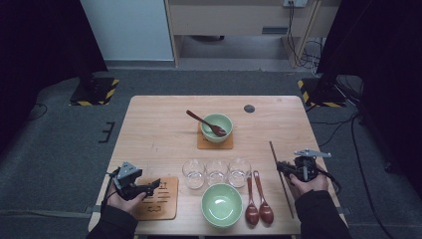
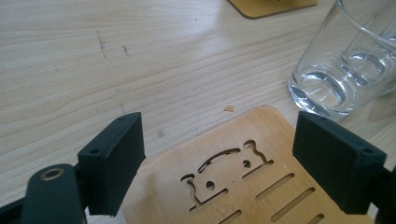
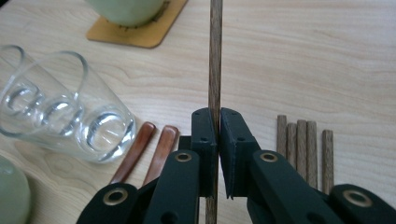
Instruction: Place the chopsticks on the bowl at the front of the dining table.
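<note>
Nearest the lens, my right gripper has its two black jaws pressed together on a single dark wooden chopstick, which runs straight up between them and on over the table toward its far side. In the high view this chopstick lies as a thin slanted line along the right side of the table, with my right gripper clamped on it near its middle. Just right of the jaws in the right gripper view, the ends of five more chopsticks lie side by side on the wood; to the left lie two brown spoons and a row of three clear glasses. My left gripper stands wide, its jaws well apart and holding nothing, above a wooden coaster with cut-out slots (a glass stands just beyond its far corner). From above, my left gripper sits over that coaster at the near left. A green bowl stands empty at the near edge, beside the two spoons; a second green bowl rests on its own coaster at mid-table, with a brown spoon lying in it.
</note>
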The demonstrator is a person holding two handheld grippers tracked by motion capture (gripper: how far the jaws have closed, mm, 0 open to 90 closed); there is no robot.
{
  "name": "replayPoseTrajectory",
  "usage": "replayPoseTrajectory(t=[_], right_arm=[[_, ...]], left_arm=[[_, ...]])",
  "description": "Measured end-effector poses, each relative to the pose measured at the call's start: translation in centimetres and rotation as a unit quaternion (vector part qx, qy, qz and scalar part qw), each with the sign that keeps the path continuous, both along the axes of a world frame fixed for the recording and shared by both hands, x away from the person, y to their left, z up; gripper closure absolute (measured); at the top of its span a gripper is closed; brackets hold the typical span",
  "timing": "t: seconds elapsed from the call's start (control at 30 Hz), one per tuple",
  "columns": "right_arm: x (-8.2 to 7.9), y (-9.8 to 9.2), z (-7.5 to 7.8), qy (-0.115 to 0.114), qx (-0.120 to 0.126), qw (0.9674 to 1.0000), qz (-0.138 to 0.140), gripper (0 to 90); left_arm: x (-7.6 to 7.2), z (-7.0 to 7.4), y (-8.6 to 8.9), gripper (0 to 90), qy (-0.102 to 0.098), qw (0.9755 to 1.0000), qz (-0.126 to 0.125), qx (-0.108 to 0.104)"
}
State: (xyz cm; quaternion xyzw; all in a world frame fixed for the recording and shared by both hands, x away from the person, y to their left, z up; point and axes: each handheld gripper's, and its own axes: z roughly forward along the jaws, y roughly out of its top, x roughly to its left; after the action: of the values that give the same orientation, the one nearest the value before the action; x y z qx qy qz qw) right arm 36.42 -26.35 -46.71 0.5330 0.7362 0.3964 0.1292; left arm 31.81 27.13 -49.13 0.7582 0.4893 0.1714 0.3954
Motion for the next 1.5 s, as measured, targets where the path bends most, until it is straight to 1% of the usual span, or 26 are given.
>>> replayPoseTrajectory(t=[0.13,0.27,0.53,0.73,0.9,1.03,1.23,1.5], right_arm=[[0.0,-0.1,0.4,-0.008,0.014,0.9999,0.000,84.7],[0.0,-0.3,0.8,-0.020,0.028,0.9994,-0.002,84.8],[-0.1,-0.5,1.5,-0.046,0.040,0.9981,-0.003,84.8],[-0.3,-0.4,2.1,-0.061,0.055,0.9966,-0.003,84.8],[-0.3,-0.3,2.6,-0.070,0.061,0.9957,0.000,84.7],[-0.2,-0.3,3.0,-0.079,0.070,0.9944,-0.002,84.7],[0.1,0.2,3.9,-0.095,0.084,0.9919,0.004,84.8],[0.7,0.7,5.0,-0.106,0.099,0.9894,0.011,84.7]], left_arm=[[0.0,0.0,0.0,16.1,0.000,1.0000,0.001,0.000],[0.0,0.0,0.0,16.1,0.000,1.0000,0.001,0.000],[0.0,0.0,0.0,16.1,0.000,1.0000,0.001,0.001],[0.0,0.0,0.0,16.1,0.000,1.0000,0.001,0.001],[0.1,0.0,0.0,16.1,0.000,1.0000,0.001,0.001],[0.0,0.0,0.0,16.1,0.000,1.0000,0.001,0.001],[0.1,-0.1,0.0,16.1,0.000,1.0000,0.001,0.001],[0.1,-0.1,0.0,16.1,0.003,1.0000,0.000,0.002]])
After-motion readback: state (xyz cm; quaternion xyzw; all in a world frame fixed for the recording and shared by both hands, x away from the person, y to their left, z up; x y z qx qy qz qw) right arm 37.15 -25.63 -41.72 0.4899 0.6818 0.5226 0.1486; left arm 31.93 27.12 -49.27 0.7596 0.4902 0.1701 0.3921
